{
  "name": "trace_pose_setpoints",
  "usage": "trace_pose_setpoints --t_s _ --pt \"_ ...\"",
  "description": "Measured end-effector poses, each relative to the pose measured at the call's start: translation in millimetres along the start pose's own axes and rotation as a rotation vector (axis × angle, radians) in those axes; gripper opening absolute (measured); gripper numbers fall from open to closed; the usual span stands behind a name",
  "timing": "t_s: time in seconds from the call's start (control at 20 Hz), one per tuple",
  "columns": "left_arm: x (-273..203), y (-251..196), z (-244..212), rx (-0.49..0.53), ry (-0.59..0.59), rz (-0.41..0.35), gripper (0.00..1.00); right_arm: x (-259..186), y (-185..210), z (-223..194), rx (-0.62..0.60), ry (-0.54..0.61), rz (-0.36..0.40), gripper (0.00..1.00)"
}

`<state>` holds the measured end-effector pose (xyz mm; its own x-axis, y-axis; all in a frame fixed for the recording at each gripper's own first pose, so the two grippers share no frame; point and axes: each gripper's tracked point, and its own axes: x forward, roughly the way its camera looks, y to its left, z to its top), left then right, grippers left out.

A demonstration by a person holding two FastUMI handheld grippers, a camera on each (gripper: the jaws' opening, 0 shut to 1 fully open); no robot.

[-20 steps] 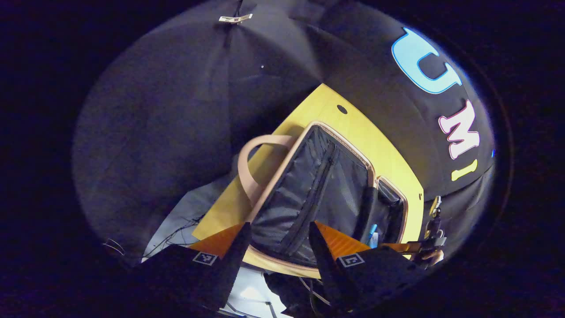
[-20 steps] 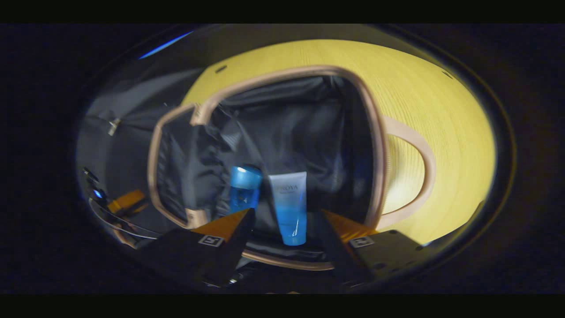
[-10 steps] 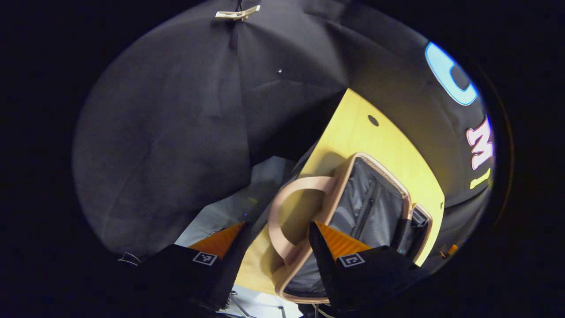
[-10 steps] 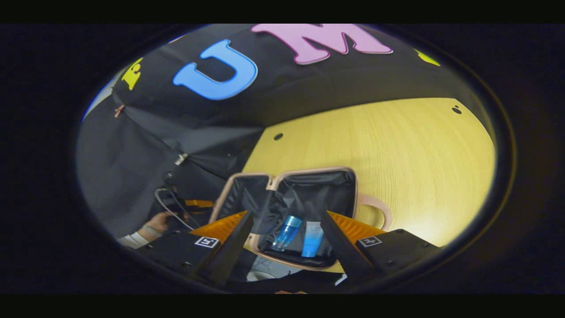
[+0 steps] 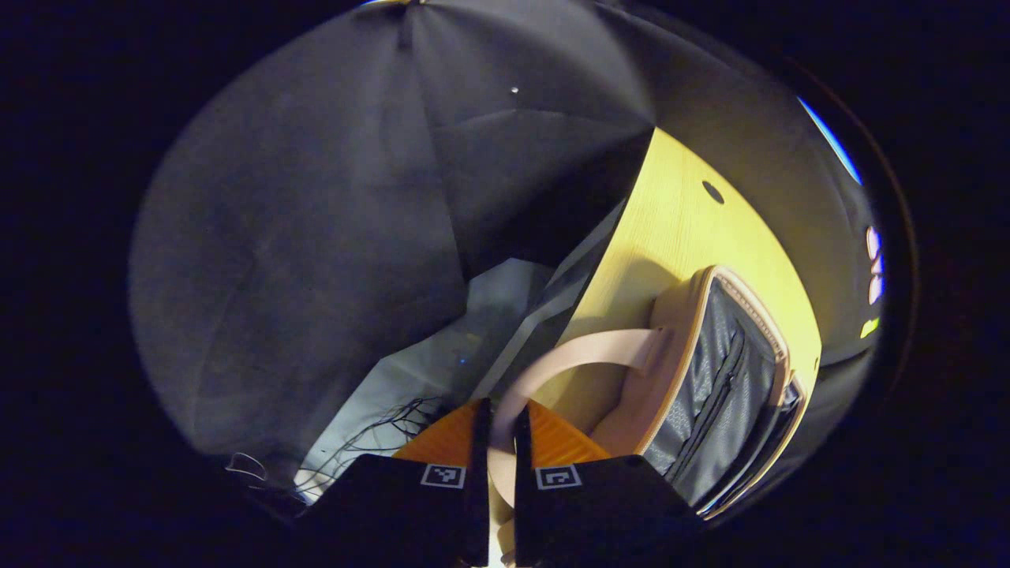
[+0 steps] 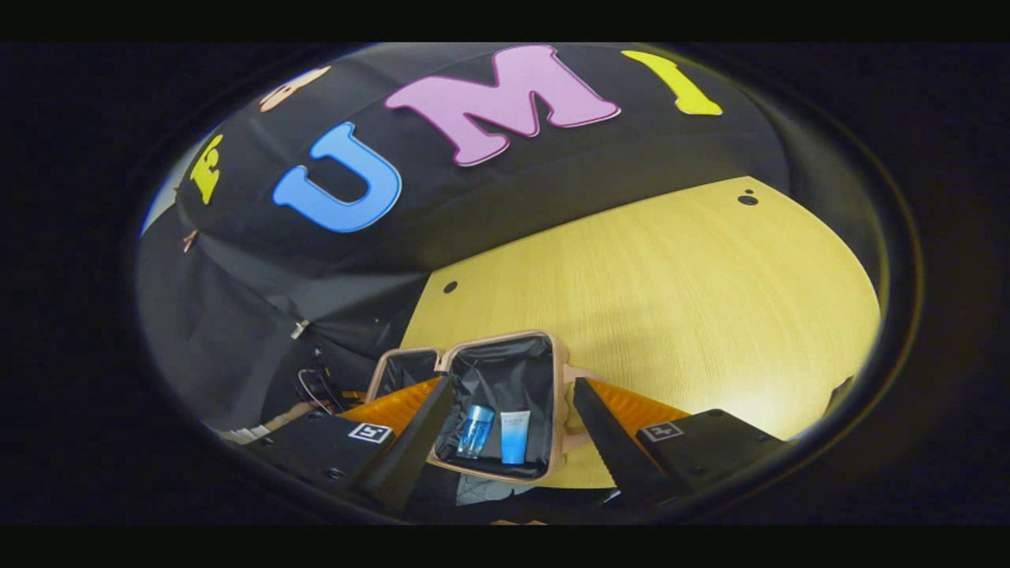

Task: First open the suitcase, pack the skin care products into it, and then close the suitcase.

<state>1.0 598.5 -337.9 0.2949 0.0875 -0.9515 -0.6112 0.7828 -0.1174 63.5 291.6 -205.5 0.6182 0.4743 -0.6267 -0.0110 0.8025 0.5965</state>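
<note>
The left gripper view looks from very near along the table [image 5: 671, 237] edge, at the suitcase [image 5: 710, 379] side. The right gripper view looks from higher and farther, down over the table [image 6: 671, 300]. Both views share the open suitcase [image 6: 505, 371].

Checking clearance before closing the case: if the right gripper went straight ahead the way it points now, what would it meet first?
Probably the open suitcase: between the open right gripper jaws lie its lining, blue bottle and tube. Depth is unclear.
</note>
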Motion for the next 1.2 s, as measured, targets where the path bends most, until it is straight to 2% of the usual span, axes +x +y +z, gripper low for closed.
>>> trace_pose_setpoints --t_s 0.1,0.2,0.25,0.3,0.5,0.6,0.7,0.75,0.8,0.95,1.1,1.2 --pt "-4.3 -2.3 3.8 0.052 -0.008 0.031 0.14 -5.2 -3.7 0.6 -0.019 -0.013 -0.009 0.97" --pt "-9.1 -5.6 10.3 0.04 -0.058 0.014 0.12 -7.0 -4.6 -2.2 -0.034 -0.006 -0.015 0.98" --pt "-14.8 -3.7 9.3 0.038 -0.068 0.009 0.15 -8.0 -3.5 -4.2 -0.039 -0.006 -0.015 0.98" --pt "-21.0 -3.9 10.2 0.041 -0.075 0.004 0.11 -8.1 -0.1 -3.9 -0.045 -0.01 -0.009 0.97" --pt "-66.1 -19.3 21.6 0.058 -0.188 -0.043 0.08 -14.8 10.7 -8.8 -0.079 -0.009 0.016 0.97" --pt "-105.5 -34.6 32.5 0.069 -0.285 -0.073 0.07 -23.9 15.5 -11.3 -0.101 -0.009 0.044 0.97" --pt "-138.6 -57.1 36.9 0.096 -0.346 -0.092 0.07 -30.6 13.8 -10.6 -0.13 -0.021 0.055 0.97" --pt "-158.0 -68.7 36.9 0.112 -0.375 -0.102 0.02 -34.7 13.9 -10.7 -0.141 -0.028 0.065 0.98" --pt "-178.6 -79.0 37.7 0.127 -0.408 -0.114 0.06 -39.2 15.1 -10.6 -0.147 -0.032 0.08 0.98" --pt "-241.6 -123.1 32.0 0.157 -0.491 -0.174 0.07 -56.4 14.6 -7.3 -0.183 -0.051 0.12 0.97" --pt "-301.3 -191.1 18.1 0.244 -0.579 -0.264 0.06 -82.8 3.1 8.1 -0.263 -0.117 0.14 0.97" --pt "-334.2 -264.3 -11.5 0.354 -0.626 -0.321 0.06 -108.1 -11.9 20.1 -0.306 -0.163 0.141 0.98"
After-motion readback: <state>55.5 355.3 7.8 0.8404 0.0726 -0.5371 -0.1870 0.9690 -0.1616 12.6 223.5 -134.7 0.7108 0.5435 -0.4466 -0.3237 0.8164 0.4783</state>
